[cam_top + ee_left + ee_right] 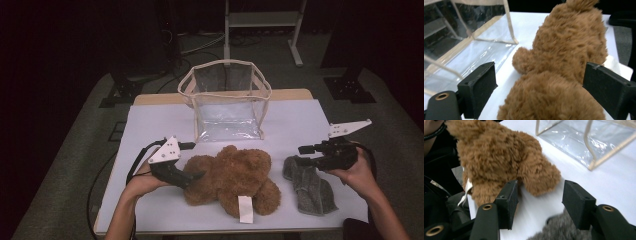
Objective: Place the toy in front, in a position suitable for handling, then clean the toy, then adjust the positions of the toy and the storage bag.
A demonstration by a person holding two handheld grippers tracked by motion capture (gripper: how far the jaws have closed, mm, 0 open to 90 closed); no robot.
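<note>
A brown teddy bear (231, 177) lies on the white table (160, 120), a white tag (245, 209) at its near side. My left gripper (194, 161) is open at the bear's left end. In the left gripper view the jaws stand wide on either side of the bear's fur (564, 50), not pressing it. My right gripper (301, 155) is open just right of the bear, over a grey plush piece (311, 186). In the right gripper view the bear (499, 157) sits ahead to the left, and the grey plush piece (560, 232) shows low between the jaws.
A clear plastic bag with cream trim (226, 100) stands open behind the bear, also seen as the clear bag (461, 45) and the clear bag (594, 140). Bare table lies left and right of it. A metal stand (262, 20) is on the dark floor beyond the table.
</note>
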